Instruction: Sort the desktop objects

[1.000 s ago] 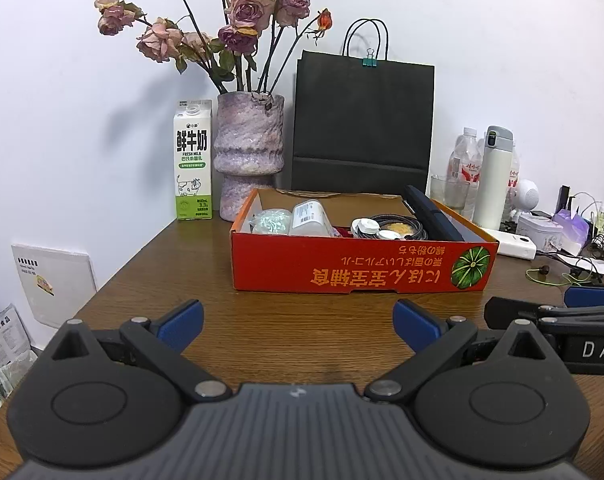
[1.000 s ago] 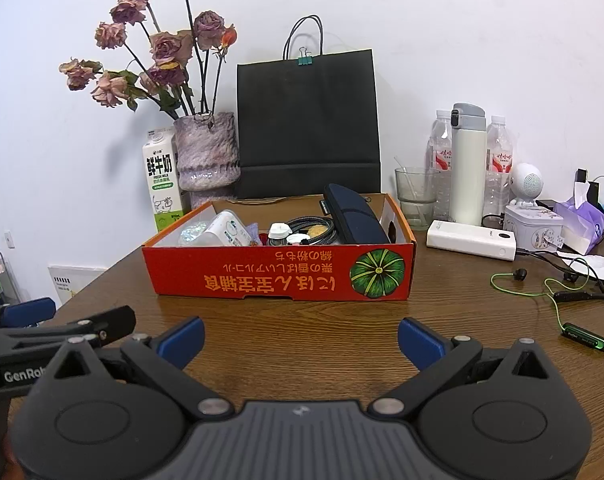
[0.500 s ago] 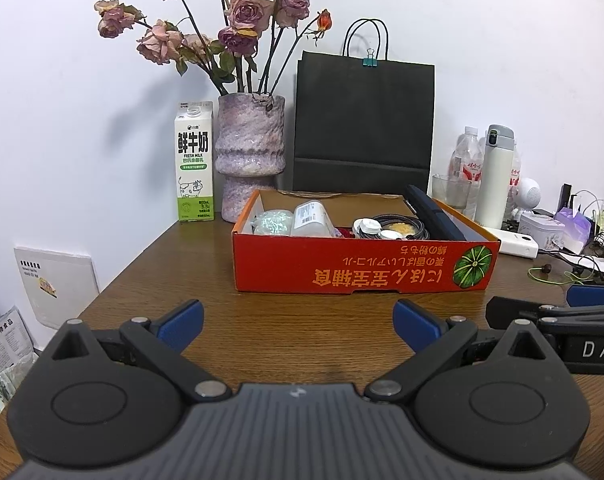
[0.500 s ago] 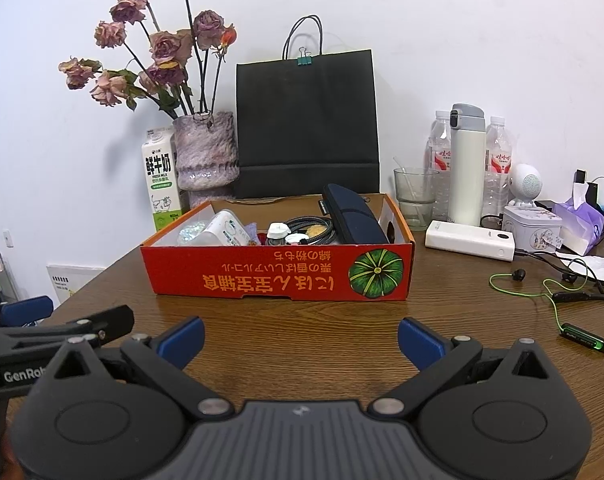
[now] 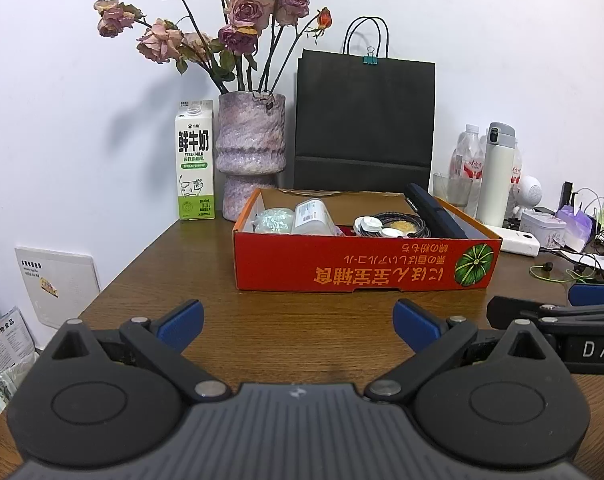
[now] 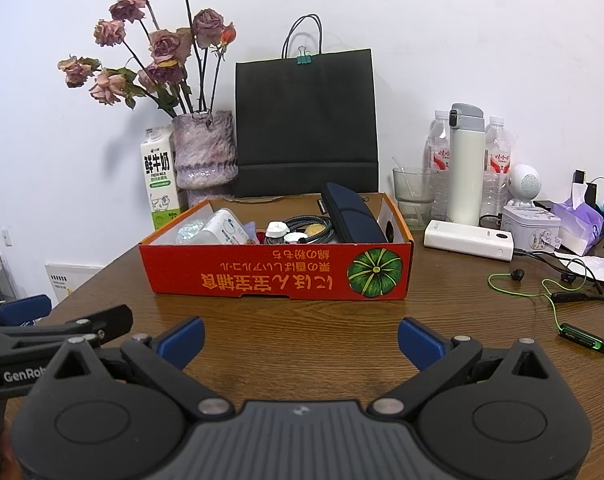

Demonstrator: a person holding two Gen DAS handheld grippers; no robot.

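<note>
- left gripper (image 5: pixel 298 322): jaws wide apart, nothing between the blue pads, hanging just above the wooden table (image 5: pixel 309 320).
- right gripper (image 6: pixel 301 336): same state, jaws spread wide, holding nothing, low over the table (its side also shows at the right edge of the left view).
- Both grippers sit side by side near the front table edge, facing the red cardboard box (image 5: pixel 361 268), which is apart from both sets of fingers.
- Box is open-topped, standing flat mid-table (printed text upside down, pumpkin graphic at its right end).
- Inside the box, left to right: crinkly clear packet (image 5: pixel 273 219), white bottle (image 6: pixel 224 230) lying on its side, small white caps (image 6: pixel 278 229), coiled braided cable (image 6: pixel 311 227), dark blue case (image 6: pixel 351 216) leaning on the right wall.
- Behind the box: milk carton (image 5: pixel 194 160), vase (image 5: pixel 250 152) of dried roses, black paper bag (image 5: pixel 363 120) against the wall.
- Right of the box, loose on the table: glass (image 6: pixel 411 196), white thermos (image 6: pixel 465 164) with water bottles behind it, white power bank (image 6: pixel 467 240), small tin (image 6: pixel 531 226), green earphones (image 6: pixel 541 292).
</note>
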